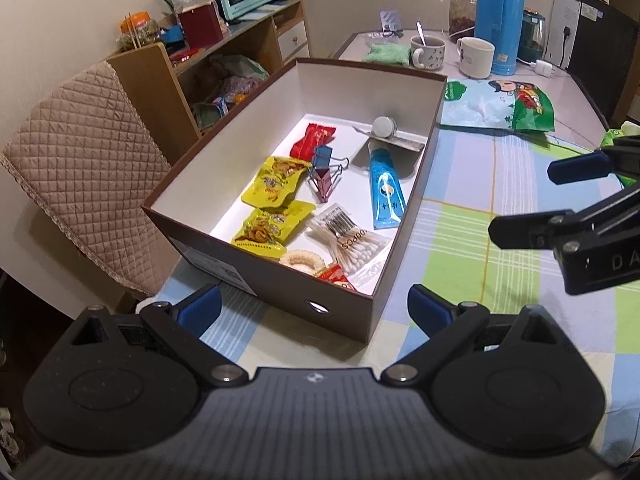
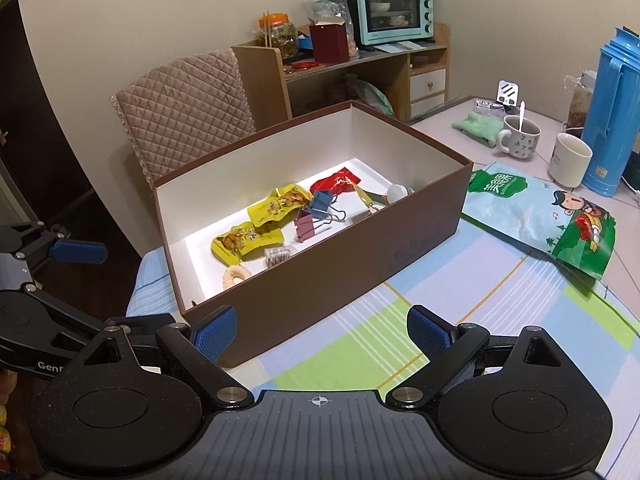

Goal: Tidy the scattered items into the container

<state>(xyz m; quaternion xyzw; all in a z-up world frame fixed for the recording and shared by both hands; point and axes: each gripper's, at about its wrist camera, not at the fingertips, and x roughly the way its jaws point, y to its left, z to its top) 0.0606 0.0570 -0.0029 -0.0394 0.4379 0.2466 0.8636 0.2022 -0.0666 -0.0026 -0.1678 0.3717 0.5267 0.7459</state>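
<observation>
Checked blue and green tablecloth (image 1: 460, 240) holds a brown cardboard box (image 1: 280, 280) just ahead of the left gripper (image 1: 314, 306) and right gripper (image 2: 320, 334), both wide apart, holding nothing.

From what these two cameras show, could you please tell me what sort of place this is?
Most likely a home dining or kitchen corner. A small oven sits on a wooden shelf, and mugs and a blue flask stand on the table beside the box being filled.
</observation>
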